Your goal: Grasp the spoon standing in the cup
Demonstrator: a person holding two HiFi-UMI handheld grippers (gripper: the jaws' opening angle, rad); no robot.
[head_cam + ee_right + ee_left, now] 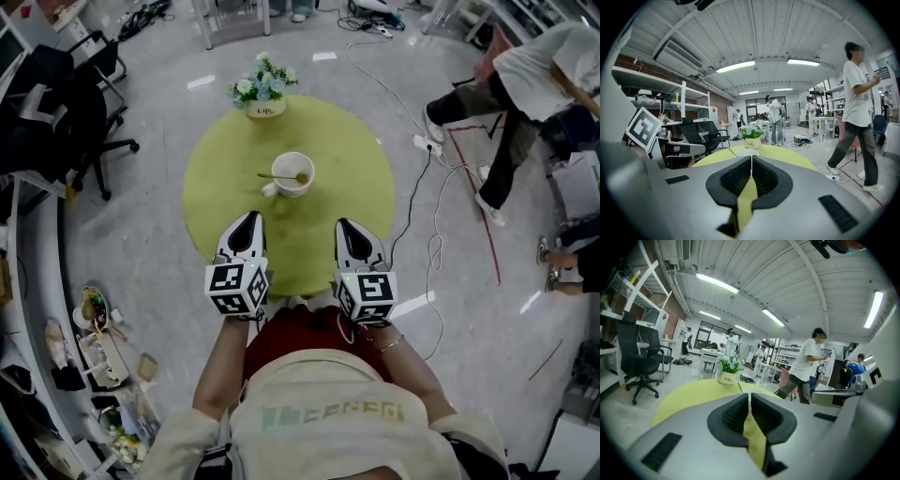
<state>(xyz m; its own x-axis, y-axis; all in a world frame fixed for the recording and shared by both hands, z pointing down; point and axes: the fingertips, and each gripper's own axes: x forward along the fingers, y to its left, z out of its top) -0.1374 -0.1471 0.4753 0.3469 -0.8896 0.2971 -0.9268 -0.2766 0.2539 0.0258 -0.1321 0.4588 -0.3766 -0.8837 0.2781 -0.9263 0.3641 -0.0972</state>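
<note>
A white cup [292, 174] stands near the middle of the round green table [225, 202]. A spoon [278, 176] rests in it, its handle leaning out to the left. My left gripper [247, 222] and right gripper [346, 227] hover side by side over the table's near edge, short of the cup and apart from it. Both are shut with nothing between the jaws. In the right gripper view the cup's rim [746, 151] and the spoon handle [728, 149] peek above the shut gripper [751, 159]. The left gripper [749, 397] hides most of the cup in its own view.
A white flower pot [264, 94] stands at the table's far edge. A black office chair [84, 122] is at the left, with cluttered shelves [94, 347] below it. Cables [436, 234] trail on the floor at the right, near a person [506, 103].
</note>
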